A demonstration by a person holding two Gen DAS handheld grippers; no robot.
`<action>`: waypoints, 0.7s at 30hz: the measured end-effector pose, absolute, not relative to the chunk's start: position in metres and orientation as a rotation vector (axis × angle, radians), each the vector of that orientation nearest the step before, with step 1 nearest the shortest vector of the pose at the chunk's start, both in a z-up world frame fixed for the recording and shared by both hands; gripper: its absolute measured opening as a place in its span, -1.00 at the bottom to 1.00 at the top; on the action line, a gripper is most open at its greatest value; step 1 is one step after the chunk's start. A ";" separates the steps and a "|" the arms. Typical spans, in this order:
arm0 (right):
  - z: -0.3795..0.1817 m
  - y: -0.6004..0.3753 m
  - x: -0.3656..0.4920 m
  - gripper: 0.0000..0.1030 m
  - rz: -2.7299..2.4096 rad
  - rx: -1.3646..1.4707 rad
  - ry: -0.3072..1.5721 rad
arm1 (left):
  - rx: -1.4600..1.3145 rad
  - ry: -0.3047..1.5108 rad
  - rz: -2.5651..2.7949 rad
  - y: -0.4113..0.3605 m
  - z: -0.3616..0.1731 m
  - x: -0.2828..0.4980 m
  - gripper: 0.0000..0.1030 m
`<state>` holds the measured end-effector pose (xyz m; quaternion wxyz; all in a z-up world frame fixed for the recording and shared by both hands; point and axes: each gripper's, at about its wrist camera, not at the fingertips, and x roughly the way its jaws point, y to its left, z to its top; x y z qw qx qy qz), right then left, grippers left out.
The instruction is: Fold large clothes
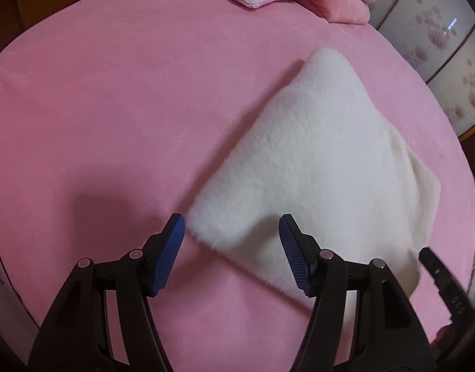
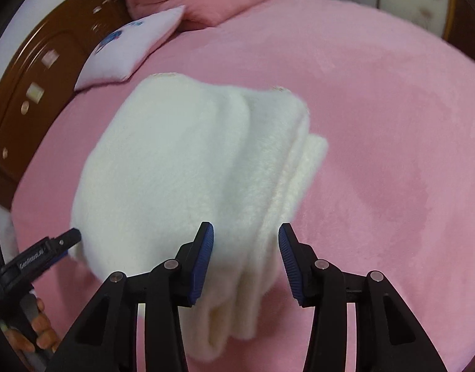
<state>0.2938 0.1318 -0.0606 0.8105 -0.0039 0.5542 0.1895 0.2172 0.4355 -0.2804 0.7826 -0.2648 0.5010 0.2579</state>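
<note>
Pink bed cover (image 1: 113,108) carries the folded white fleece garment (image 1: 315,161) near its middle; left gripper (image 1: 231,254) and right gripper (image 2: 246,260) both hover over it, jaws apart, holding nothing

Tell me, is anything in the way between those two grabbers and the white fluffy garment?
Nothing visible. The folded white garment lies on the pink bed, directly beneath the left gripper and the right gripper, both with jaws apart.
</note>
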 end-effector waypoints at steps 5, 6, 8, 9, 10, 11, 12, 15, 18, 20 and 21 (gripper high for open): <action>-0.037 0.142 0.280 -0.06 0.426 -0.031 1.209 | -0.542 1.137 0.588 0.408 -0.280 0.191 0.17; -0.032 0.143 0.278 0.10 0.430 -0.019 1.207 | -0.556 1.140 0.591 0.403 -0.280 0.185 0.17; -0.019 0.144 0.269 0.33 0.437 0.002 1.191 | -0.585 1.150 0.605 0.392 -0.281 0.172 0.17; -0.012 0.144 0.262 0.40 0.438 -0.001 1.179 | -0.594 1.158 0.610 0.387 -0.282 0.167 0.17; -0.008 0.137 0.253 0.42 0.435 -0.022 1.170 | -0.600 1.167 0.614 0.382 -0.282 0.163 0.17; -0.002 0.137 0.246 0.42 0.430 -0.060 1.158 | -0.602 1.172 0.616 0.375 -0.281 0.158 0.17; 0.004 0.136 0.236 0.45 0.427 -0.101 1.146 | -0.602 1.171 0.617 0.367 -0.279 0.154 0.17; 0.018 0.124 0.215 0.51 0.444 -0.155 1.126 | -0.591 1.135 0.606 0.339 -0.265 0.141 0.17; 0.028 0.100 0.195 0.53 0.442 -0.188 1.116 | -0.587 1.108 0.576 0.305 -0.250 0.127 0.17; 0.036 0.079 0.177 0.55 0.436 -0.199 1.104 | -0.573 1.101 0.543 0.278 -0.240 0.115 0.17; 0.038 0.065 0.167 0.57 0.433 -0.190 1.103 | -0.557 1.100 0.537 0.266 -0.235 0.109 0.17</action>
